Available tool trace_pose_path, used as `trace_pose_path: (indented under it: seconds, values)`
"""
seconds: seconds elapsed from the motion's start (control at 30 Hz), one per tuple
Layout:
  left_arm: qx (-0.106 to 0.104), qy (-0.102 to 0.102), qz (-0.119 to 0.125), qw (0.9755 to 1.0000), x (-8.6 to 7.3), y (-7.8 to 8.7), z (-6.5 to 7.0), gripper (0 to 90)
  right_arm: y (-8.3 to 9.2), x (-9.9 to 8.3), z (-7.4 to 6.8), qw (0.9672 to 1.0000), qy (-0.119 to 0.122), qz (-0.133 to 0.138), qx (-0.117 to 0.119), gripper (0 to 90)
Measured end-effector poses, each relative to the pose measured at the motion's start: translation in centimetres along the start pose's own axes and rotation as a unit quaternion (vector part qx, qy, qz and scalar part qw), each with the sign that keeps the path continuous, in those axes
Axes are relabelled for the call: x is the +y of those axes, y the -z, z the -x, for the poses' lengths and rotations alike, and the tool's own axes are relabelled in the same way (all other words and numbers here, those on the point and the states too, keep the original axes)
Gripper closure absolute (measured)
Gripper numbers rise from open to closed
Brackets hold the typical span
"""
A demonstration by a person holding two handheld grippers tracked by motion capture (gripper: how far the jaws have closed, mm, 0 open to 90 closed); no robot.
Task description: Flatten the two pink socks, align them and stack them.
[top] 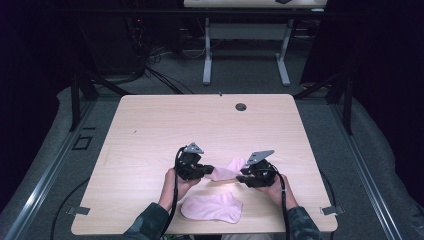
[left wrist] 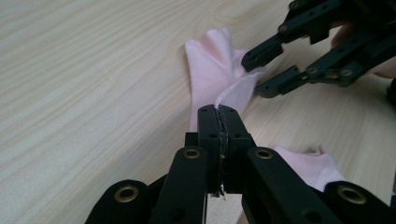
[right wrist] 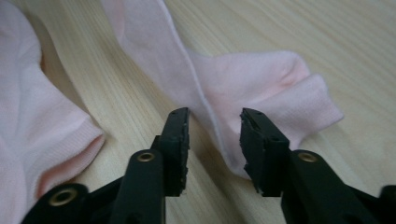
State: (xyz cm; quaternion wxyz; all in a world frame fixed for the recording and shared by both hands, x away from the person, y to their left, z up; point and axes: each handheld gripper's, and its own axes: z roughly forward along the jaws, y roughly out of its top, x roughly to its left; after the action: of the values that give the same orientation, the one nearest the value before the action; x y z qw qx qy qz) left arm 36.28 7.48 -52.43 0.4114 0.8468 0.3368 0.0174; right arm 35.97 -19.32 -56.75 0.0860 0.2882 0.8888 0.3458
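- Left gripper has its jaws clamped tight on one edge of the pink sock; right gripper sits jaws apart, straddling the sock's other end.
- Risk, I'd say: the right jaws close on a thin fold and it slips out.
- Sock runs left-right between the grippers, mid-surface, just behind a second sock lying flat.

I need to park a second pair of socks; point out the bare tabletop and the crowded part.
Free: the whole far half of the table up to the cable hole, plus the near-left and near-right corners. Crowded: the near centre, where the left gripper pinches the upper pink sock, the right gripper straddles it open, and the flat pink sock lies by the near edge.
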Motion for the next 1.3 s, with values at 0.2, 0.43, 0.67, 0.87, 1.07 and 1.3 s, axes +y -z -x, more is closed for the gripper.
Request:
trace_pose_path:
  seconds: [0.2, 0.43, 0.67, 0.87, 1.07, 1.3]
  values:
    - [-0.006, -0.016, 0.01, 0.9998, 0.9, 0.8, 0.9, 89.8, -0.2, -0.7, 0.2, 0.9998, -0.016, 0.009, -0.001, 78.8]
    - [-0.016, -0.032, 0.029, 0.9989, 2.1, 2.0, 2.0, 89.7, 1.7, -0.6, 0.1, 0.998, -0.044, 0.046, -0.004, 88.2]
    - [-0.037, -0.036, 0.045, 0.9977, 2.7, 2.8, 3.1, 89.7, 9.5, 1.2, -1.3, 0.9952, -0.088, 0.04, -0.015, 88.1]
    - [-0.035, -0.014, 0.025, 0.999, 2.3, 0.8, 2.2, 89.6, 10.1, 3.2, -0.7, 0.9927, -0.114, -0.018, -0.036, 86.8]
    - [-0.011, 0.038, -0.004, 0.9992, 0.5, -1.4, -1.0, 89.6, 3.4, 3.0, 2.7, 0.9881, -0.138, -0.045, -0.051, 67.0]
    - [0.01, 0.06, -0.02, 0.9979, -0.3, -1.9, -3.0, 89.3, 2.3, 2.0, 4.5, 0.9846, -0.166, 0.002, -0.055, 59.6]
